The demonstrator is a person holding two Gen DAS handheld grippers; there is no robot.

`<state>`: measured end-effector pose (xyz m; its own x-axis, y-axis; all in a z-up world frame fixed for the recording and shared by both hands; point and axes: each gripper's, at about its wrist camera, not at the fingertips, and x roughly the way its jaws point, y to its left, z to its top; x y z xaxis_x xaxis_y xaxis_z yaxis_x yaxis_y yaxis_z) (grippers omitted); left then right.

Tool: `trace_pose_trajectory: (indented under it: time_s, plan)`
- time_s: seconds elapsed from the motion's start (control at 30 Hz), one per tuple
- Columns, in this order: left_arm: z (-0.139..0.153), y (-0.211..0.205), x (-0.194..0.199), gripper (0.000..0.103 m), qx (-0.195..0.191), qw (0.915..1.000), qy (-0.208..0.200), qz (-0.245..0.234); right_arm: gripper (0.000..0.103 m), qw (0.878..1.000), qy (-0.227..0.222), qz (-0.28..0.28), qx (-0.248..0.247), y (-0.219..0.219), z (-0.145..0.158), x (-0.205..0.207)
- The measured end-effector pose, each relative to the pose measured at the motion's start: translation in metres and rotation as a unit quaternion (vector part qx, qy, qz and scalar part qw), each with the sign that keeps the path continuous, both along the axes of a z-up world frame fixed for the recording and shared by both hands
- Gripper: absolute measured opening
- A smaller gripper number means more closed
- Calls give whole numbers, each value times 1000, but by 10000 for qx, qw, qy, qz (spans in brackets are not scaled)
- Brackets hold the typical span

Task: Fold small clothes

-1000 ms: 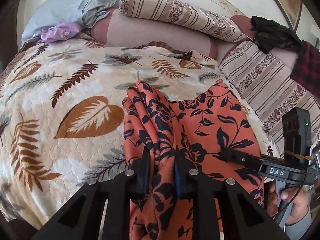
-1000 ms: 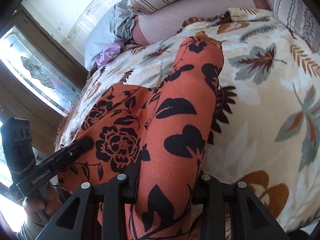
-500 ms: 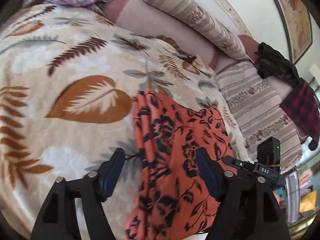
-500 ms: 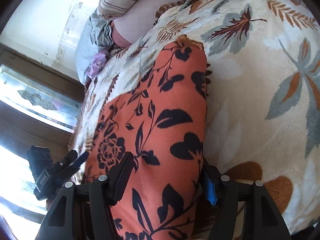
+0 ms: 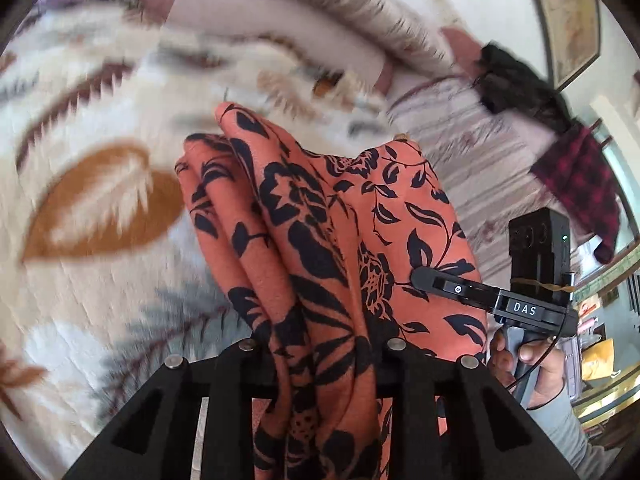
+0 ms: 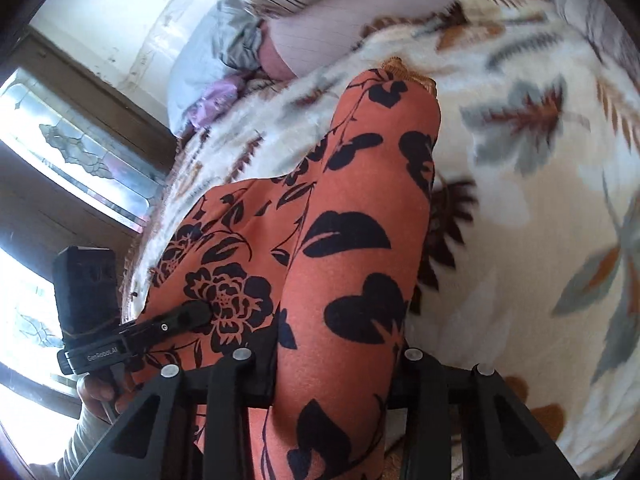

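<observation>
An orange garment with a black flower print (image 5: 320, 232) lies bunched on the leaf-print blanket (image 5: 100, 208). My left gripper (image 5: 320, 360) is shut on a gathered fold of it. My right gripper (image 6: 340, 364) is shut on another thick fold of the same garment (image 6: 360, 220). In the left wrist view the right gripper (image 5: 420, 278) touches the cloth at the right. In the right wrist view the left gripper (image 6: 200, 312) rests on the cloth at the lower left. Both views are motion-blurred.
Striped bolster pillows (image 5: 340, 12) and a pink bolster (image 5: 256, 12) line the far edge of the bed. A grey pillow (image 6: 208, 64) and lilac cloth (image 6: 216, 96) lie at the far corner. A black garment (image 5: 516, 84) and red plaid cloth (image 5: 576, 184) hang at the right. A window (image 6: 72, 152) stands left.
Half a second ago both grippers were open around the garment. Now both have shut on folds of it again, and the scene is blurred by movement.
</observation>
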<state>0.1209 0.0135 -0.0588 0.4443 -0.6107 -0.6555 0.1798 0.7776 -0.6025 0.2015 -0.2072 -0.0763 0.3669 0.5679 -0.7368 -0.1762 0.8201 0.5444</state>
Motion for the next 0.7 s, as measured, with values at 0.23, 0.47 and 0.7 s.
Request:
trace_pose_trajectory:
  time_s: [0.23,0.47,0.7]
  plan:
    - [55,14,21,28,77,9981,-615,40,37,9975,-680,178,39,6,70,36]
    - [48,9,24,29,238,9971,-725,55,37,9966,-797,199,61,1,86,76]
    - [12,-13,66,29,364,9981,-499,62,37,9987,-491,142,2,-10,51,119]
